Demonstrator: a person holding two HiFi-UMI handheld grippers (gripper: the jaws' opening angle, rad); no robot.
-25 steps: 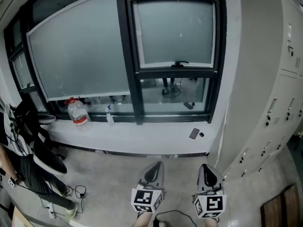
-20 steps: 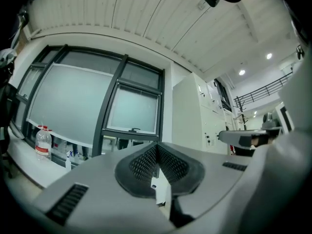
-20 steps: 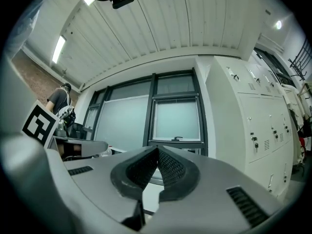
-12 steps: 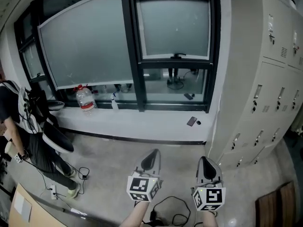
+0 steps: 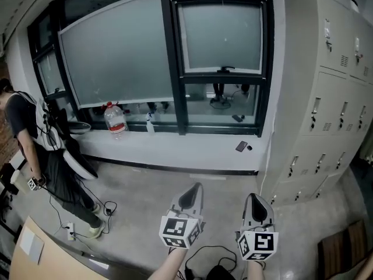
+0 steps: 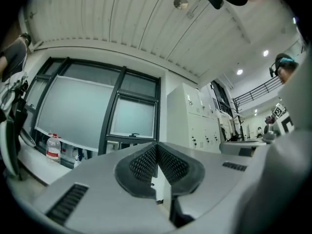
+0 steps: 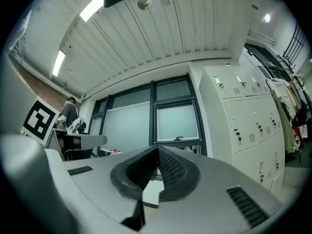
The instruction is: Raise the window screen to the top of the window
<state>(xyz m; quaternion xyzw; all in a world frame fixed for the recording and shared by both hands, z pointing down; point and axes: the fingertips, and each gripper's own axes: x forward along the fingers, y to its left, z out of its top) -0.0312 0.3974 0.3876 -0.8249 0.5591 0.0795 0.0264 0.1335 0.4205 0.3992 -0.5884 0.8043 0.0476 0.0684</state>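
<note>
The window screen [image 5: 220,37] is the frosted pane in the right-hand dark frame; its lower bar carries a small handle [image 5: 226,69] and sits about two thirds down the opening, with clear glass below. Both grippers hang low in the head view, well short of the window, over the floor. My left gripper [image 5: 194,190] is shut with nothing in it, and my right gripper [image 5: 255,199] is shut and empty too. The left gripper view shows the screen [image 6: 132,116] far beyond the closed pads [image 6: 146,162]. In the right gripper view the screen [image 7: 176,122] stands above the closed pads [image 7: 170,167].
A white sill [image 5: 192,150] holds a water bottle [image 5: 115,119], a spray bottle [image 5: 150,123] and a phone [image 5: 240,146]. Grey lockers [image 5: 326,98] stand at the right. A person [image 5: 35,144] stands at the left near a desk corner [image 5: 35,252]. Cables [image 5: 204,255] lie on the floor.
The head view has swung left and pulled back: the window sits further right, and the person at left shows more fully. Both grippers stay shut in the same low place.
</note>
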